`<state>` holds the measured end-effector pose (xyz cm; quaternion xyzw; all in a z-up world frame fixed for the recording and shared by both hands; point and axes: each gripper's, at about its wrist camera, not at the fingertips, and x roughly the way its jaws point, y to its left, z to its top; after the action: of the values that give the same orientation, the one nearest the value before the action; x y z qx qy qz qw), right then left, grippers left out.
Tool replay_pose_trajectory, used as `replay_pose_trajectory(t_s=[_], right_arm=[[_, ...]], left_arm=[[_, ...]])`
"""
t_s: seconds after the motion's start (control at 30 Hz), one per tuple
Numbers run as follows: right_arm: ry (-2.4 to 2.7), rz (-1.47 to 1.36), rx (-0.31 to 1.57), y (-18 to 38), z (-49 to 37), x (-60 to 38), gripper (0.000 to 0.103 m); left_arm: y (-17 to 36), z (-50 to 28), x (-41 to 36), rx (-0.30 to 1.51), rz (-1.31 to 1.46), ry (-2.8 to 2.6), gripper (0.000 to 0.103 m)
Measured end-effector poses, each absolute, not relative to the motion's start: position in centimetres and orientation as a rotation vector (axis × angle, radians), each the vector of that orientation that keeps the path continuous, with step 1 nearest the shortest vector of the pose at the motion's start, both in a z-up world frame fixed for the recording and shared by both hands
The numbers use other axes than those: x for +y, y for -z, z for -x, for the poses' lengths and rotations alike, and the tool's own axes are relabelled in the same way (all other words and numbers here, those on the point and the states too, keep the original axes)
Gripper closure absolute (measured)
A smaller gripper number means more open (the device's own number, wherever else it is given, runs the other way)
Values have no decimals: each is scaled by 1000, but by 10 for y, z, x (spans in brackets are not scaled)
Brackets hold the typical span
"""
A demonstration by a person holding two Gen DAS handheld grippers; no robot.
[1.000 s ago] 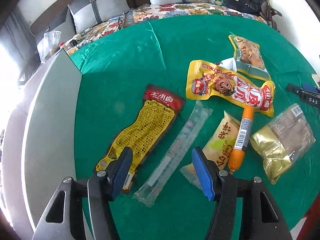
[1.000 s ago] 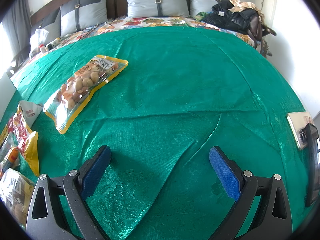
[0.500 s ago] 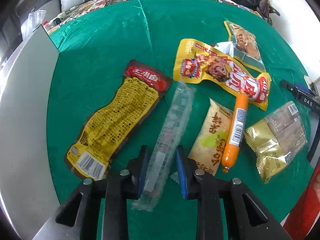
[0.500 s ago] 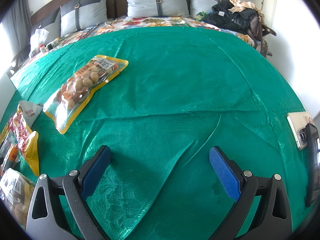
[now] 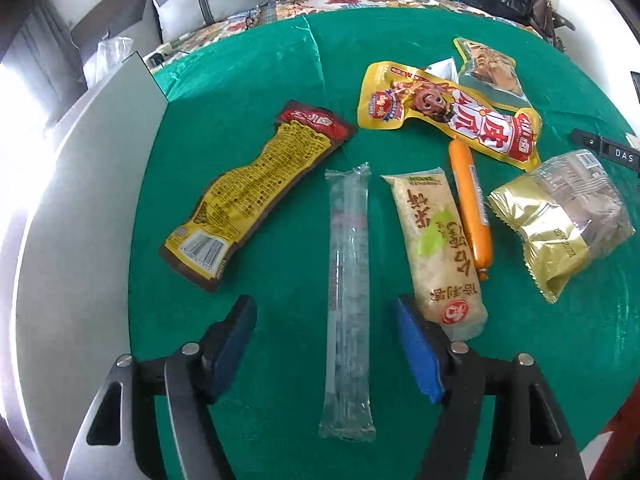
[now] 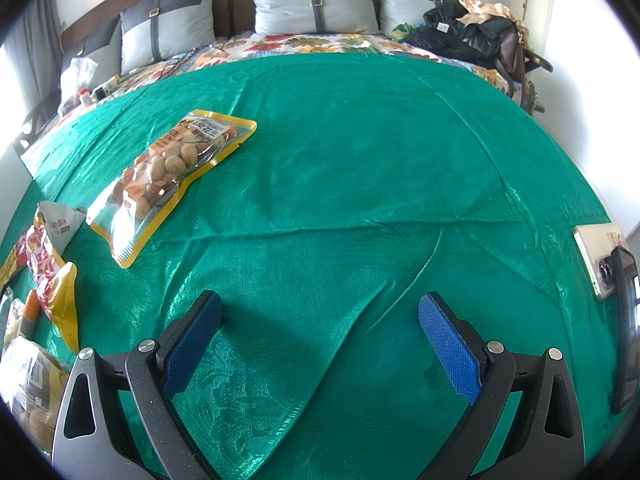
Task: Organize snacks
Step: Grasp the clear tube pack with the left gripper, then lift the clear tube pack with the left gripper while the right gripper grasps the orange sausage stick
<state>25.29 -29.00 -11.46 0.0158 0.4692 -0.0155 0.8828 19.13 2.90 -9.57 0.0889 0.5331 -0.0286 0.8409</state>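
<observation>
In the left wrist view my left gripper is open, its blue pads on either side of a long clear packet that lies straight on the green cloth. Beside it lie a yellow and brown packet, a cream rice-cracker packet, an orange sausage, a gold packet, a yellow cartoon packet and a peanut bag. My right gripper is open and empty over bare cloth; the peanut bag lies to its far left.
A grey board borders the cloth on the left. A phone and a black device lie at the right edge. Pillows and a black bag sit at the back of the bed.
My left gripper shut on the clear packet, turned it straight, then opened and let it go. The right gripper has not moved.
</observation>
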Motion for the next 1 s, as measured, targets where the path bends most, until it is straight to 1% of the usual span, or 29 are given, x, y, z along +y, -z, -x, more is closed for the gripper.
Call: replay_pose_trajectory(t_s=[0.03,0.07,0.1,0.13,0.2,0.3,0.43,0.57,0.67,0.7,0.73,0.8,0.87,0.93,0.97,1.0], right_arm=[[32,-33,977,115,-253,-290,2],[32,-33,977,115,-253,-290,2],[32,-33,977,115,-253,-290,2],[32,-33,977,114,-252,-290,2],[32,-33,977,114,-252,-290,2],[32,-33,977,114,-252,-290,2],[32,-33,977,115,-253,-290,2],[32,-33,977,115,-254,-290,2],[33,-31,977,115,-253,-290,2],[39,-34,977,115,-254,-289,2],[43,-40,977,115,-254,-290,2],[36,-35,1017,114,-259,-290,3],[24,-73,1086,108,-265,-289,6],[-88,-139,1043,84,-251,-275,6],[-152,-124,1020,71,-244,-260,6],[-219,-84,1003,59,-237,-241,5]], left_arm=[[96,-190,34,1124,-161,68,39],[95,-190,39,1130,-99,91,48],[94,-189,44,1131,-51,100,72],[94,-187,45,1132,-48,83,83],[94,-179,50,1122,-38,49,85],[93,-157,62,1107,47,26,85],[94,-133,65,1075,46,0,83],[93,-127,66,1064,27,-5,81],[95,-126,66,1056,29,-13,73],[95,-126,65,1052,26,-19,68],[96,-125,67,1049,24,-27,59],[97,-124,70,1041,37,-37,51],[98,-123,73,1028,52,-40,47],[100,-126,70,1017,54,-46,38],[101,-127,68,1016,53,-44,36],[102,-128,65,1015,46,-41,30]])
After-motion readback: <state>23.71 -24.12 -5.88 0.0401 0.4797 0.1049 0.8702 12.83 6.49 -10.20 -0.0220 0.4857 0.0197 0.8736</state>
